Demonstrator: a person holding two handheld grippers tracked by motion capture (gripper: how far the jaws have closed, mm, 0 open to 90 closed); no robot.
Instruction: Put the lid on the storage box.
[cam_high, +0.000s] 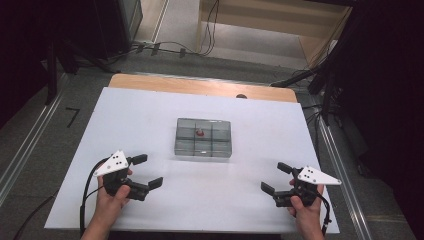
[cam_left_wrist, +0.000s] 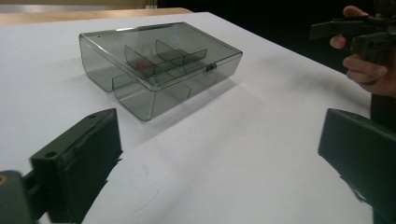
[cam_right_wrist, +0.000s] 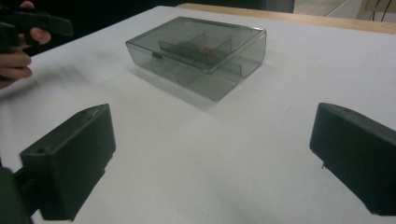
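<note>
Closed smoky transparent plastic compartment box (cam_high: 203, 137) on white bench (cam_high: 150, 115), small red item (cam_high: 200, 133) inside; left gripper (cam_high: 148, 171) and right gripper (cam_high: 275, 177) flank it, fingers released, empty.

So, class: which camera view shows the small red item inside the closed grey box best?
The high view: the red item sits plainly in a middle compartment of the box. In both gripper views, dividers partly hide it.
</note>
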